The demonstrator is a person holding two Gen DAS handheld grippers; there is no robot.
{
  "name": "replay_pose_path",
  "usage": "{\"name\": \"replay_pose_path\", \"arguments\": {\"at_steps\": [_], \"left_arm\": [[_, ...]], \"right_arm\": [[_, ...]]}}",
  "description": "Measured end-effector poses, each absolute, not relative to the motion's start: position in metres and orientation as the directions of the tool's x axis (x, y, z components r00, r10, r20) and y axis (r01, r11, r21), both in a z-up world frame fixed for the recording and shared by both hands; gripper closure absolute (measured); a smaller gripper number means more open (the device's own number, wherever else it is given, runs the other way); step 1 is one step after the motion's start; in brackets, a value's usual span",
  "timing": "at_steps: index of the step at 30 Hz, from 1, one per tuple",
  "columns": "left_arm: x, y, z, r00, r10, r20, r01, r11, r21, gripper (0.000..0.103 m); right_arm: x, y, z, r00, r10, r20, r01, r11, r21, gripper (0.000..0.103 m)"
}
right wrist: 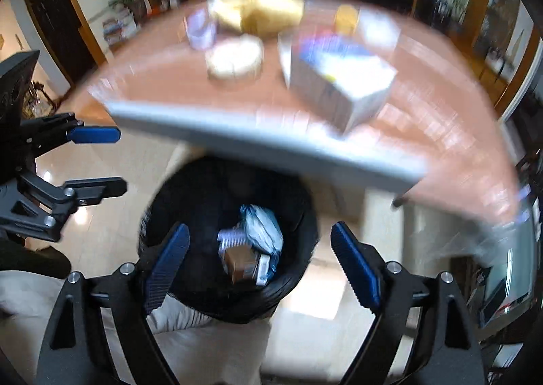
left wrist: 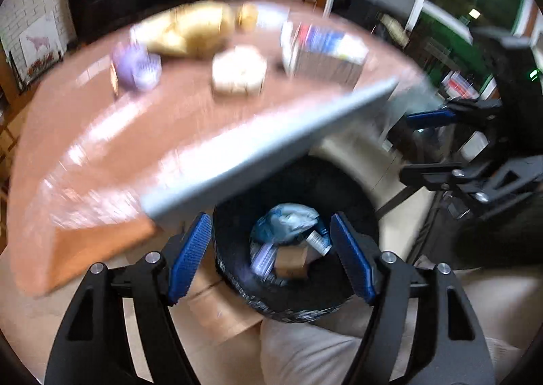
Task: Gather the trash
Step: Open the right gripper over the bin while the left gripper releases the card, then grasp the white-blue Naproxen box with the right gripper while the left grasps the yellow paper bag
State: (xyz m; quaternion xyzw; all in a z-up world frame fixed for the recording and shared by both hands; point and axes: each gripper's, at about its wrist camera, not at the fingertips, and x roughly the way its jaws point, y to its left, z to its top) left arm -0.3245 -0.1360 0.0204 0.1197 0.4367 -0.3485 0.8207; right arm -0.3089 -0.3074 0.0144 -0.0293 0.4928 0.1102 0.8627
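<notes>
Brown worktop (left wrist: 101,134) w/ leftover items sits behind; black bin (left wrist: 356,215) below holds trash (left wrist: 288,242). Left gripper (left wrist: 271,259) & right gripper (right wrist: 261,263) both spread, empty. Risk: fast swing clips worktop edge.

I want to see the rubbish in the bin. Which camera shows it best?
The left wrist view: the trash in the bin looks bigger and a bit sharper there, framed by the open left gripper. The right wrist view shows the same pile, smaller and blurrier.
</notes>
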Motion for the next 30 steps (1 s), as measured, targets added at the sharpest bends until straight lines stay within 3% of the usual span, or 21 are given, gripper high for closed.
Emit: {"name": "replay_pose_path", "arguments": {"at_steps": [3,6,9,13,26,30], "left_arm": [[-0.326,-0.128,0.067,0.509,-0.501,-0.700,0.665,0.745,-0.049,0.001],[-0.308,-0.124,0.090,0.673,-0.440,-0.595,0.581,0.812,0.057,0.001],[-0.265,-0.126,0.085,0.677,-0.369,-0.637,0.504,0.863,0.035,0.001],[-0.227,-0.122,0.080,0.664,-0.378,-0.645,0.480,0.877,-0.021,0.001],[-0.137,-0.177,0.082,0.444,-0.484,-0.754,0.620,0.774,-0.131,0.001],[-0.133,-0.203,0.072,0.455,-0.420,-0.785,0.650,0.759,-0.029,0.001]], "right_arm": [[-0.318,-0.313,0.062,0.651,0.128,-0.748,-0.200,0.980,-0.006,0.004],[-0.308,-0.318,0.089,0.778,0.082,-0.622,-0.149,0.987,-0.056,0.004],[-0.274,-0.328,0.083,0.745,-0.037,-0.666,-0.037,0.995,-0.097,0.004],[-0.245,-0.330,0.072,0.728,-0.058,-0.683,-0.048,0.990,-0.136,0.004],[-0.207,-0.321,0.037,0.632,0.010,-0.775,-0.085,0.995,-0.057,0.004],[-0.204,-0.323,0.035,0.629,0.002,-0.778,-0.090,0.993,-0.071,0.004]]}}
